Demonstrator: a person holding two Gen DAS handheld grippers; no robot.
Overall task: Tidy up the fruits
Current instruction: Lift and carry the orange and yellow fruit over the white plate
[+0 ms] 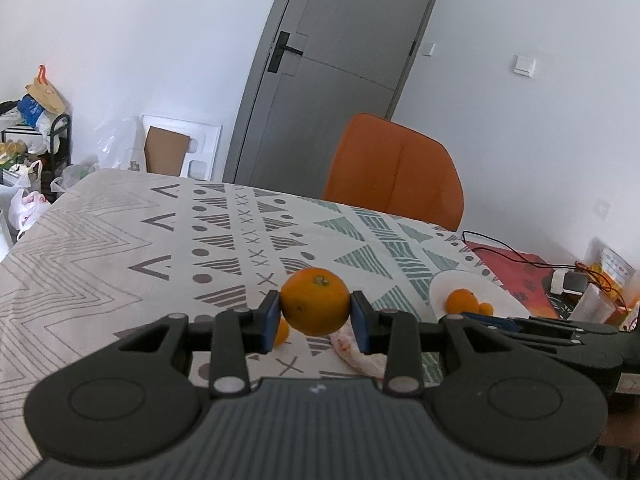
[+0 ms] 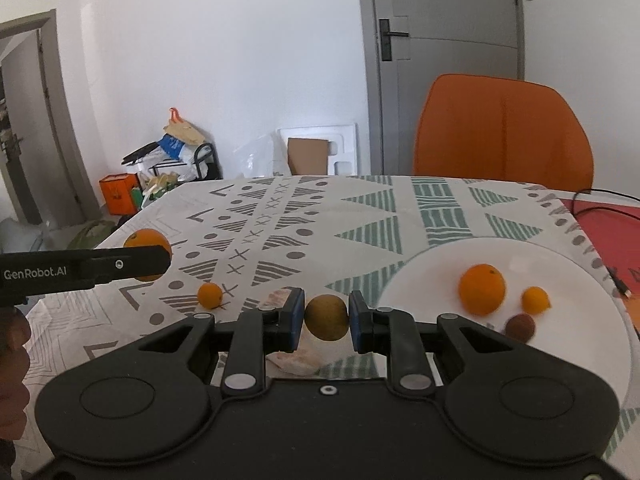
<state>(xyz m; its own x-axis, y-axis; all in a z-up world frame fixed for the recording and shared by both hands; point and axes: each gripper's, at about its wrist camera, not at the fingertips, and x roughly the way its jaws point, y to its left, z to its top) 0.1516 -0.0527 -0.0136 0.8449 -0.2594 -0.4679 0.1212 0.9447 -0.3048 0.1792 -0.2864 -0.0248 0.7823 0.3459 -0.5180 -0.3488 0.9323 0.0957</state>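
Note:
My left gripper [image 1: 315, 314] is shut on a large orange [image 1: 315, 300], held above the patterned tablecloth; it also shows from the side in the right wrist view [image 2: 144, 258]. My right gripper [image 2: 325, 318] is shut on a round yellow-brown fruit [image 2: 326, 317] just left of the white plate [image 2: 420, 280]. The plate holds an orange [image 2: 481, 289], a small orange [image 2: 535, 300] and a small brown fruit [image 2: 519, 327]. The plate [image 1: 448, 280] and its oranges show at right in the left wrist view. A small orange [image 2: 209, 295] lies on the cloth.
An orange chair [image 2: 504, 132] stands behind the table's far edge. A red mat [image 2: 608, 224] with a black cable lies at the right. A crumpled pale wrapper [image 2: 296, 360] lies under my right gripper. Bags and a rack stand by the wall at left.

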